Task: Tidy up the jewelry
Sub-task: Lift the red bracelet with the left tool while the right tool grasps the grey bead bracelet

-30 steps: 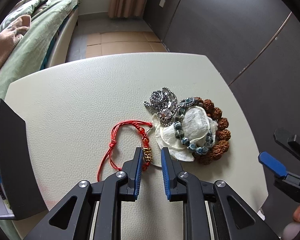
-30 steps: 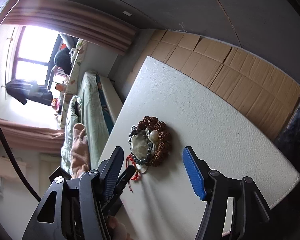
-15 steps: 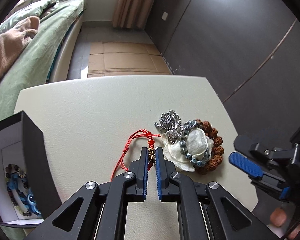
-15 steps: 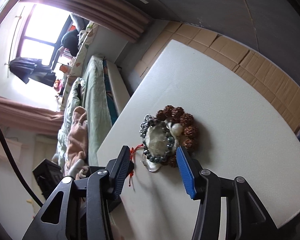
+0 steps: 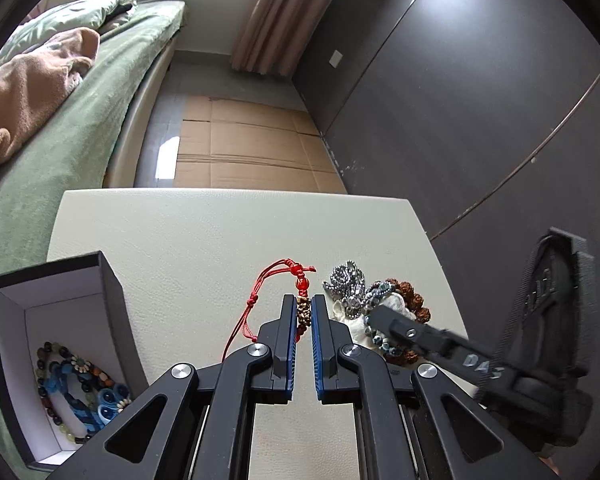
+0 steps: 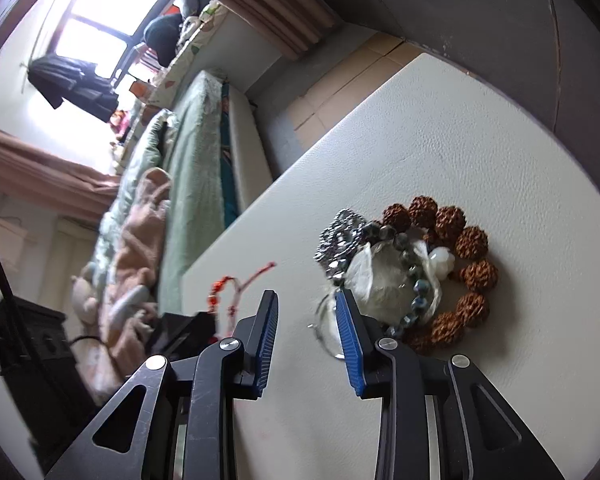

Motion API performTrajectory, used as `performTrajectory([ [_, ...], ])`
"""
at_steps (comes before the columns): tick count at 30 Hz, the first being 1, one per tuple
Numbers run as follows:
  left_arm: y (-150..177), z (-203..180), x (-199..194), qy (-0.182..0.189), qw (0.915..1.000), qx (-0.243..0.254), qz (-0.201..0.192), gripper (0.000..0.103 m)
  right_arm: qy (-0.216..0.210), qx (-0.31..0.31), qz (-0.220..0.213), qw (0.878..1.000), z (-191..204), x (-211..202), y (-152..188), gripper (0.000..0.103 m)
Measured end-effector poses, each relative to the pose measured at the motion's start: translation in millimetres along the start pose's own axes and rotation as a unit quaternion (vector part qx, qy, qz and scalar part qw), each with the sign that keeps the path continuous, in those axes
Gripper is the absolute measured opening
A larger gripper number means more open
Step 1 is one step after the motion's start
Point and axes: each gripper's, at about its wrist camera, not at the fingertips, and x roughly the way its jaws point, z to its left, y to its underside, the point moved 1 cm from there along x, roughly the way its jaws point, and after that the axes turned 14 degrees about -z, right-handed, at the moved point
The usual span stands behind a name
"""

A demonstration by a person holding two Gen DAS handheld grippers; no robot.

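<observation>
The red cord bracelet (image 5: 278, 292), light and limp, was pinched by its gold bead at lower centre by the left gripper (image 5: 303, 312); the cord dangled. The right gripper (image 6: 306, 300) was closing, empty, beside the jewelry pile (image 6: 412, 272); the box (image 5: 112, 304) stood lower left.
</observation>
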Motion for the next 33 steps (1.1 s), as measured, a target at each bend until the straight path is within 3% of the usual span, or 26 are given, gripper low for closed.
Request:
performTrajectory([
  [6, -9.2, 11.6, -8.3, 0.006, 0.9998, -0.016, -0.01, 0.007, 0.059, -0.086, 0.002, 0.994, 14.5, 7.6, 2.1, 0.033],
  [13, -19.8, 28.1, -21.3, 0.002, 0.9988, -0.043, -0.025, 0.007, 0.136, -0.208, -0.008, 0.969, 39.9, 10.3, 14.1, 0.032],
  [18, -20.5, 32.5, -29.7, -0.001, 0.9983, -0.049, -0.032, 0.007, 0.167, -0.245, -0.012, 0.955, 41.5, 7.5, 17.9, 0.018],
  [20, -19.2, 32.1, -33.4, -0.002, 0.9981, -0.05, -0.035, 0.007, 0.158, -0.244, -0.011, 0.957, 40.2, 2.2, 16.3, 0.012],
  [26, -19.2, 33.3, -46.5, -0.001, 0.9974, -0.055, -0.045, 0.007, 0.067, -0.127, -0.02, 0.989, 12.0, -29.1, -0.9, 0.012],
  [33, -18.1, 37.3, -65.3, -0.003, 0.9968, -0.055, -0.058, 0.007, -0.009, -0.054, -0.045, 0.997, -0.9, -53.9, -6.8, 0.012],
])
